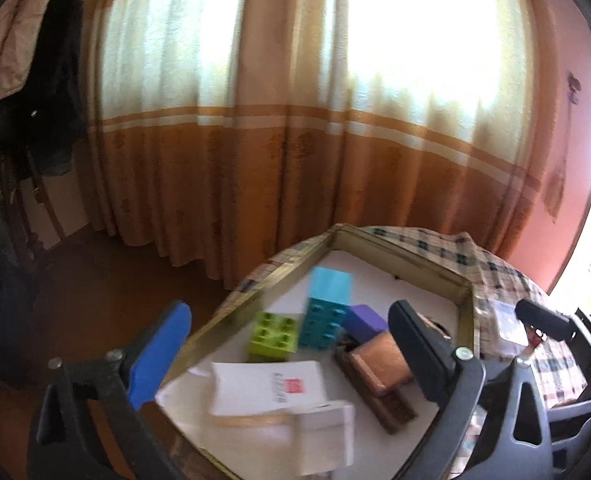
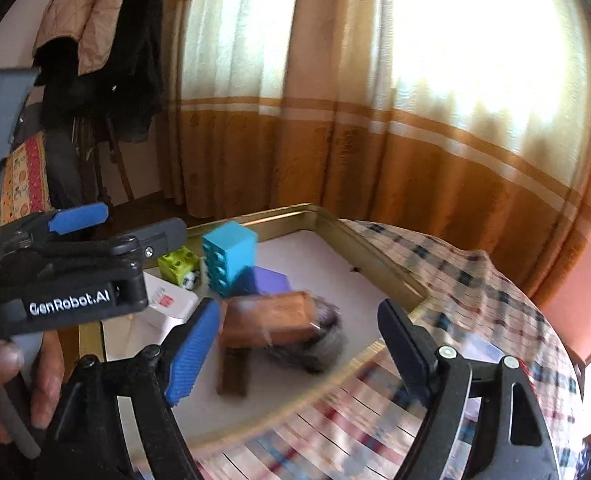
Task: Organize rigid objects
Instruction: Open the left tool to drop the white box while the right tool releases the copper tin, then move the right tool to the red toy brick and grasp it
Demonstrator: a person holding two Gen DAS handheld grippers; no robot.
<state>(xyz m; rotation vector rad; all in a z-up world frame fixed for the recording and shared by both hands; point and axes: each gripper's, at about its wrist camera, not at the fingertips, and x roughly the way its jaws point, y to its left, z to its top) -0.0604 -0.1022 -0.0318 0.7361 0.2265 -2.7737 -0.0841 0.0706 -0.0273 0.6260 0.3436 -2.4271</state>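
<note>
One gold-rimmed tray point(image 1: 295, 266) is seen on a checked tablecloth point(image 1: 507, 276), near the table's curved edge at 9 o'clock. Counted inside it: one turquoise brick point(image 1: 327, 312) standing upright, one green brick point(image 1: 273, 336) just beside it at 8 o'clock, one purple block point(image 1: 365, 320) at 3 o'clock of the turquoise brick, one copper-coloured box point(image 1: 379, 364) over a dark brown bar point(image 1: 379, 400), and two white boxes point(image 1: 267, 388) at 6 o'clock. Bare white floor is left in the tray's far corner at 12 o'clock.

The left gripper point(image 1: 291, 336) is held with jaws wide; nothing is gripped. The right gripper point(image 2: 299, 344) is likewise spread, empty, the copper box lying beyond its fingertips.
</note>
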